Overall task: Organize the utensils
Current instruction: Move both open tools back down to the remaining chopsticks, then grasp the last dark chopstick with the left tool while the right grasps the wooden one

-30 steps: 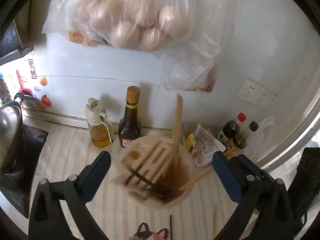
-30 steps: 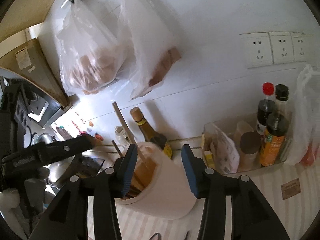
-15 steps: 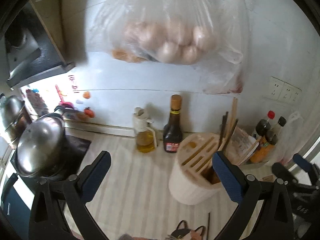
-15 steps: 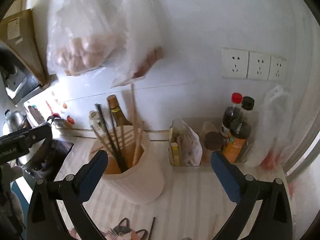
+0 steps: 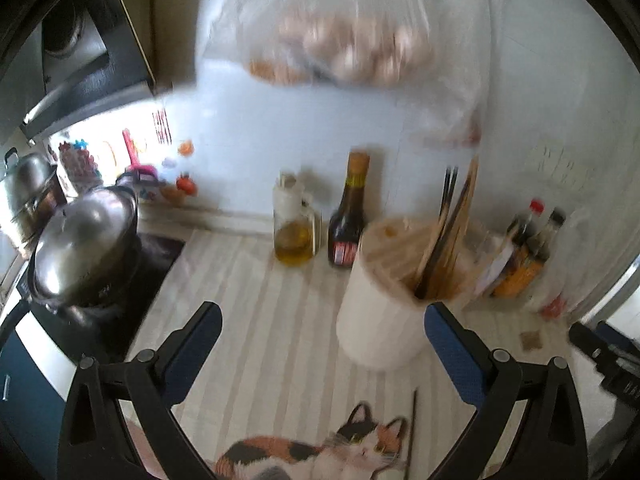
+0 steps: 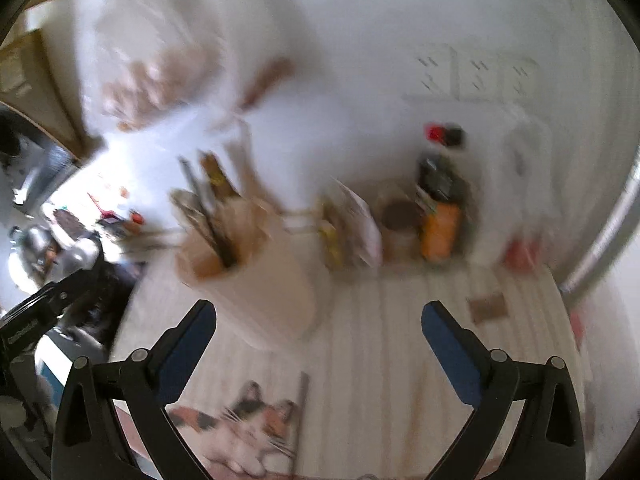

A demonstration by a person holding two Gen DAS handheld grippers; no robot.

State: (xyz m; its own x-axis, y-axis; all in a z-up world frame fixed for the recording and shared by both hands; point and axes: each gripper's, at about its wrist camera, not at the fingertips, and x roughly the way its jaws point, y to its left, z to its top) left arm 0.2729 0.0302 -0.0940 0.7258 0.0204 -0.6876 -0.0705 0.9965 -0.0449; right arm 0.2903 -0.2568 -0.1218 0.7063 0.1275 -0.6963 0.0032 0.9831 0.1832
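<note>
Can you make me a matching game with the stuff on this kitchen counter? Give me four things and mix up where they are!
Things:
1. chopsticks
2. pot
3. oil jug
4. egg bag

Places:
A. hanging on the wall
B. standing in the white holder
C. on the stove at the left
D. beside the dark bottle

Pairs: 1-B, 2-C, 3-D, 4-A
</note>
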